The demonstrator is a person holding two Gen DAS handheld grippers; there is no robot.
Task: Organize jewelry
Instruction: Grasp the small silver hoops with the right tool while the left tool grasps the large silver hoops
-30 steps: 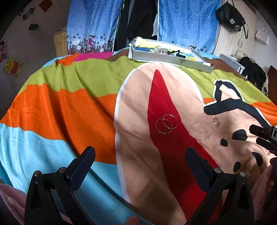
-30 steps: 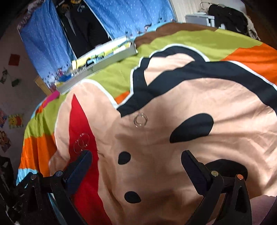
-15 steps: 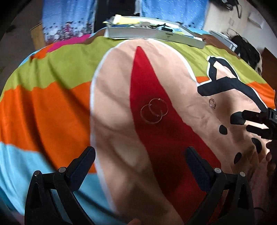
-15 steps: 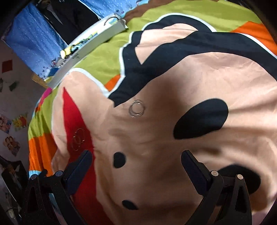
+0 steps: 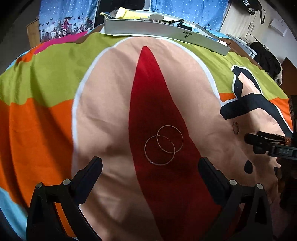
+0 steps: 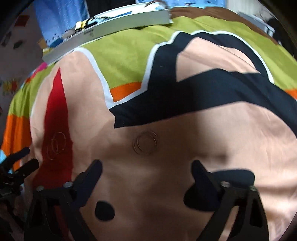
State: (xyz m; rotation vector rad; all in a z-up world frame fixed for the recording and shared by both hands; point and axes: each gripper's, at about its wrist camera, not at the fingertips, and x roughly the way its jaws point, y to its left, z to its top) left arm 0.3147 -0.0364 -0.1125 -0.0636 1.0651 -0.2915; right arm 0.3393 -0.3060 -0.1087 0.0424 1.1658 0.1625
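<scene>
Hoops: two thin overlapping metal hoop earrings [image 5: 163, 144] on soft wrinkled bedspread [image 5: 46, 74], red patch, ahead of left gripper [image 5: 148, 166], jaws apart. Smaller ring pair [image 6: 145, 142] on peach fabric before right gripper [image 6: 146, 170], also spread. Flat grey tray [image 5: 167, 31] far behind.

Bed surface covered by a spread [image 5: 46, 118] printed in large flat colour blocks: orange, lime green, peach, red, black, light blue at the near left edge. Fabric lightly creased.

Beyond the far edge: blue curtains [image 5: 74, 16] with white dots and a cartoon border along the hem; dark garments hang between the curtain panels, detail unclear. Light-wood cabinet [image 5: 33, 31] at far left corner. Pale wardrobe doors [image 5: 239, 22] at far right, black bag [image 5: 248, 5] hung on them. Dark heap [image 5: 269, 59] beside the right edge. Wall with small coloured pictures [image 6: 11, 39], blurred.
</scene>
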